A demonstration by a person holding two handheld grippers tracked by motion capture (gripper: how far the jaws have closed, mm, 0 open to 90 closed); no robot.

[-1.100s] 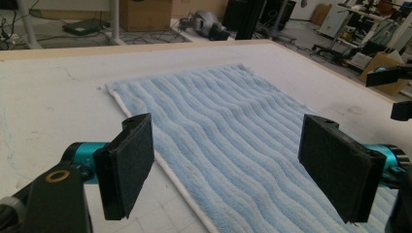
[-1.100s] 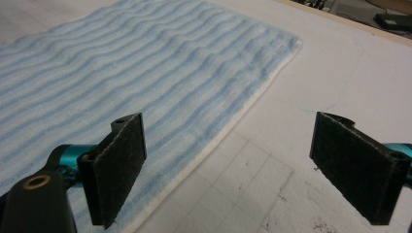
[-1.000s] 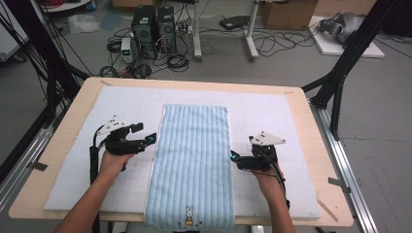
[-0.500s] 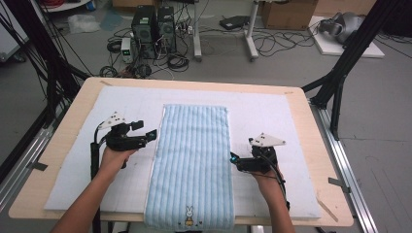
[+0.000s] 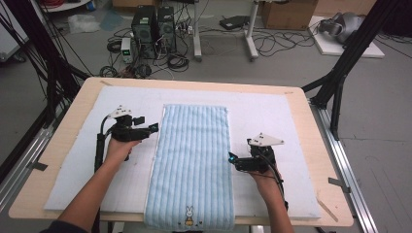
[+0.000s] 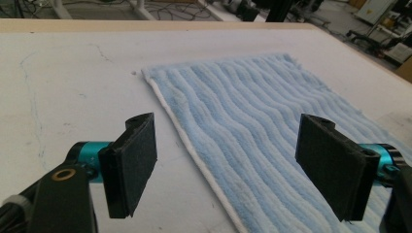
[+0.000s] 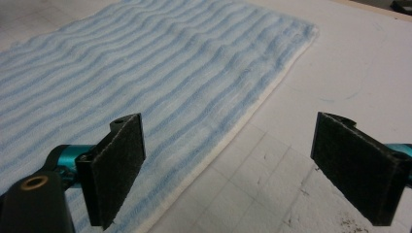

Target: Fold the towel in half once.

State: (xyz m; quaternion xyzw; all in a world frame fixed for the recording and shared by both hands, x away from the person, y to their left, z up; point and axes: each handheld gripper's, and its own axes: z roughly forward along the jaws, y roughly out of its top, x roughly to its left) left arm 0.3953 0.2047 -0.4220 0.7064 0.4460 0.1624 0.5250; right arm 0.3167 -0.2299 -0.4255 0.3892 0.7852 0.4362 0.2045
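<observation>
Both hands have drifted outward, each gripper, left (image 5: pixel 154 127) and right (image 5: pixel 232 158), released beside the towel (image 5: pixel 192 165).

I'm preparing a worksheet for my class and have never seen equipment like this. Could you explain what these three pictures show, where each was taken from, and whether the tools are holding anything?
No machine works here: a person stands at a table and holds a hand tool with two black padded jaws in each hand. The high view looks down from above the person. There the left gripper sits by the left long edge of a pale blue striped terry towel, and the right gripper by its right edge. The towel lies flat on a white mat that covers the wooden table; a small rabbit picture marks its near end. The other two pictures come from cameras riding on the tools, looking out between their jaws. In both, the jaws stand wide apart over a towel edge, one over towel, one over mat. Nothing is held.
</observation>
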